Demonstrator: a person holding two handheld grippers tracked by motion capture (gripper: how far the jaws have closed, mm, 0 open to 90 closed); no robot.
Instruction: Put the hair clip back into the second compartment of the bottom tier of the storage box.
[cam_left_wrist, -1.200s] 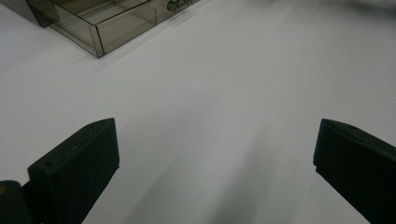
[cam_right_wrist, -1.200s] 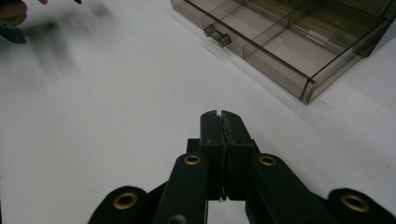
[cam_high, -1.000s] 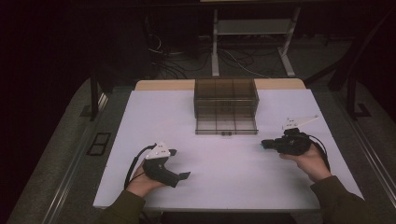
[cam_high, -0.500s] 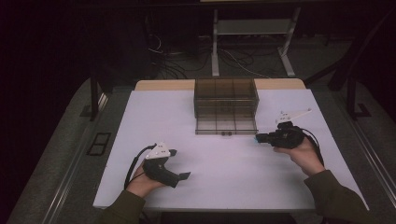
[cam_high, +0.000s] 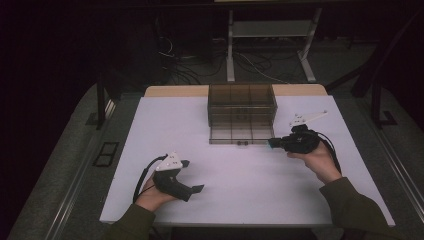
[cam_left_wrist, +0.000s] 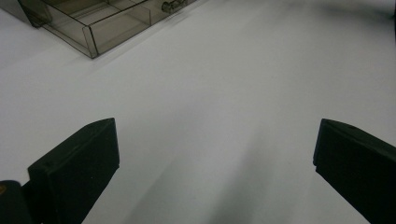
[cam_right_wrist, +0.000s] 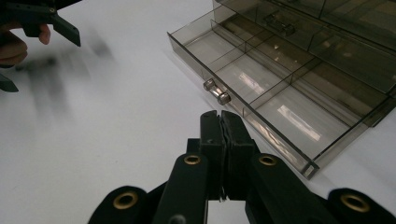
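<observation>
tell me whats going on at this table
A person holds a two-jaw tool in each hand over a white table. The right tool, jaws shut with nothing between them, points at the knobbed handle of the pulled-out bottom drawer of a smoky clear drawer box, just short of it. The left tool waits near the front edge, jaws wide open.
</observation>
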